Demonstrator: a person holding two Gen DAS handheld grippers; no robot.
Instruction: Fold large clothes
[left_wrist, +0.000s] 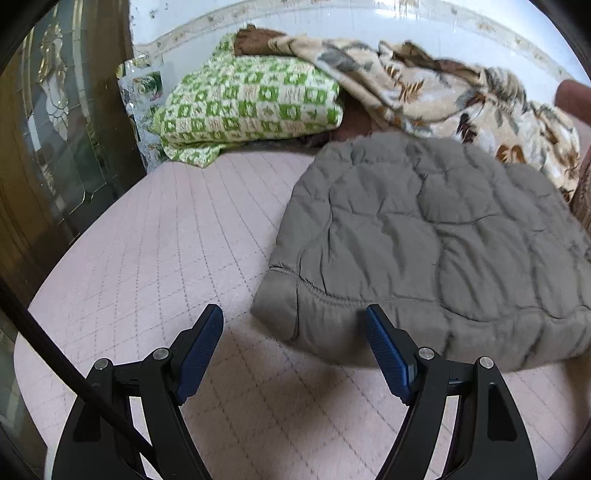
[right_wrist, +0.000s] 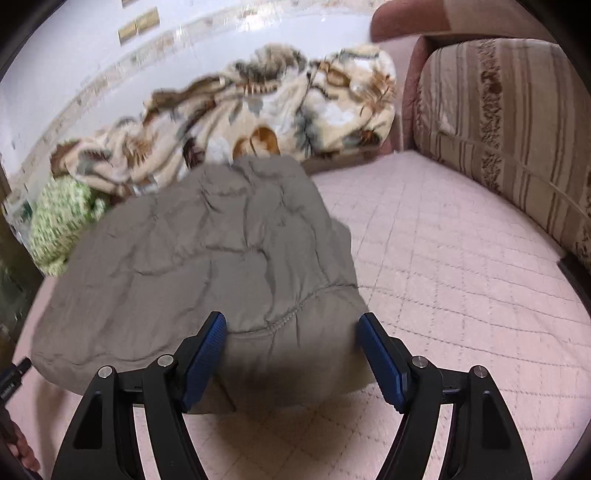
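One grey quilted jacket (right_wrist: 207, 258) lies spread flat on the pink quilted bedspread (right_wrist: 443, 277), hem toward me, laid out ready for folding. My right gripper (right_wrist: 291, 332) hangs over the jacket's near right corner, jaws wide, gripping nothing; my left gripper (left_wrist: 295, 325) sits spread and empty off its near left corner. Behind the jacket: one floral blanket (right_wrist: 258, 110), one green checked pillow (left_wrist: 251, 103).

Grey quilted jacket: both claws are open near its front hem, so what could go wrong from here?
1. The grey quilted jacket looks thick at the hem; the right claw may pinch only the top layer.
2. The left claw sits at the corner, half over the pink bedcover, and might catch that too.
3. The floral blanket touches the far edge and could drag along.
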